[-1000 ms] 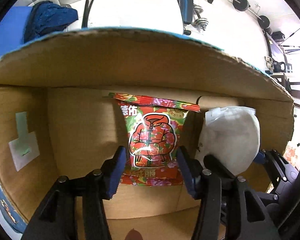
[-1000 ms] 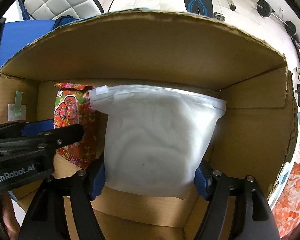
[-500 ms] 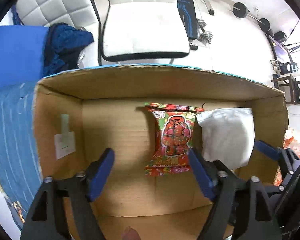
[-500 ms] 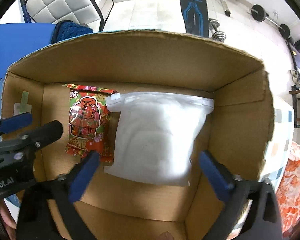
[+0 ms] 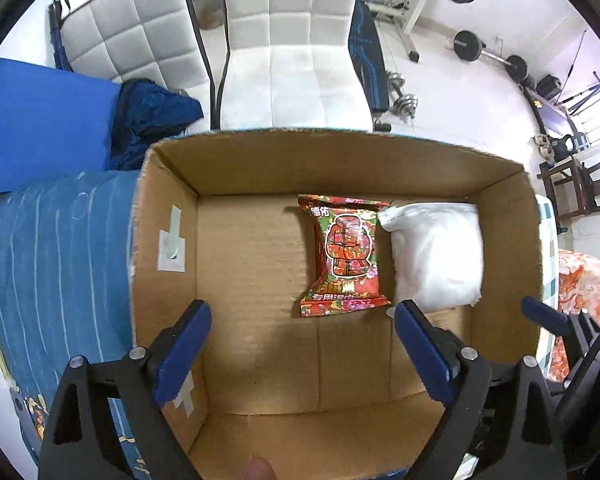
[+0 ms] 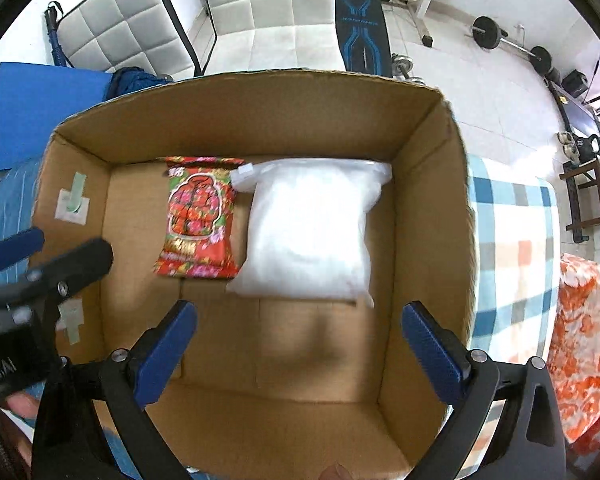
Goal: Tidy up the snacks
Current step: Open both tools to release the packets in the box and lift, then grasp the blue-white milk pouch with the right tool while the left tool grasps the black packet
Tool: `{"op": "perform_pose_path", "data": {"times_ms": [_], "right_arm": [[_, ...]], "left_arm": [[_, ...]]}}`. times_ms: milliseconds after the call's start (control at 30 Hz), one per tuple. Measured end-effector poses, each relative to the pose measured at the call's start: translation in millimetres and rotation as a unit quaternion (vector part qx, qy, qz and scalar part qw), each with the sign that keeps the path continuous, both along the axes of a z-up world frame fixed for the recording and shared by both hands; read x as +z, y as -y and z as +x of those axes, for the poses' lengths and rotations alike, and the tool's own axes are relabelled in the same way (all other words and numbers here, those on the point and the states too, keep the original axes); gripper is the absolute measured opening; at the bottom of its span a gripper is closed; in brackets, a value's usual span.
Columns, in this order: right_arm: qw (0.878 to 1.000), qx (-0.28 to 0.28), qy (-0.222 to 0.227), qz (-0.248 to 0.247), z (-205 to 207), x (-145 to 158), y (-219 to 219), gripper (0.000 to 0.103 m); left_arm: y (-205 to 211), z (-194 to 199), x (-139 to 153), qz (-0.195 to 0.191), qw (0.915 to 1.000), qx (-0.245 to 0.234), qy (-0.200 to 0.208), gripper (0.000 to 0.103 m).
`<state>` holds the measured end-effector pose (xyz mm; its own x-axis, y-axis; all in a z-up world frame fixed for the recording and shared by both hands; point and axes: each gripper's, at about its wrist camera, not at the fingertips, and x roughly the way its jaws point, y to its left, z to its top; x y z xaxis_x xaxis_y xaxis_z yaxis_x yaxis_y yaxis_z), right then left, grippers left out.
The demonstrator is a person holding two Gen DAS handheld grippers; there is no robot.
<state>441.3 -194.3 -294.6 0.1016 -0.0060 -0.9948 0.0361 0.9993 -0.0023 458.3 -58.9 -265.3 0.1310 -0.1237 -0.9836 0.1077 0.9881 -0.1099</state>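
An open cardboard box (image 5: 164, 240) (image 6: 428, 184) holds two snacks lying flat side by side at its far end. The red flowered snack packet (image 5: 346, 254) (image 6: 198, 220) lies left of the white zip bag (image 5: 436, 256) (image 6: 312, 228), their edges touching. My left gripper (image 5: 302, 350) hangs open above the near half of the box, holding nothing. My right gripper (image 6: 298, 350) is also open and empty, above the box and nearer than the white bag. The left gripper's fingers (image 6: 16, 246) show at the left edge of the right wrist view.
The box rests on a blue striped cloth (image 5: 52, 264) to the left and a checked cloth (image 6: 508, 240) to the right. An orange floral fabric (image 6: 584, 340) lies further right. White padded chairs (image 5: 296, 64), a blue mat (image 5: 40, 124) and gym weights (image 5: 488, 52) stand beyond the box.
Both grippers opened, let go of the packet and the white bag, and pulled up and back out of the box. Both snacks now lie on the box floor.
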Motion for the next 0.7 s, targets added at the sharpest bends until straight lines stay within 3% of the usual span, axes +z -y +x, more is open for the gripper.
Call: {"op": "perform_pose_path", "data": {"times_ms": [133,467,700], "right_arm": [[1.0,-0.008,0.02,-0.003,-21,19,-2,0.103],[0.996,-0.019,0.091,-0.005,-88,98,0,0.103],[0.993,-0.017,0.119,0.017,-144,141,0,0.103]], "left_arm": [[-2,-12,13,0.0,0.9996,-0.002,0.03,0.094],[-6,-84,87,0.031,0.9907,-0.007,0.132,0.094],[-6,-136,124,0.038,0.9851,-0.005,0.168,0.094]]}}
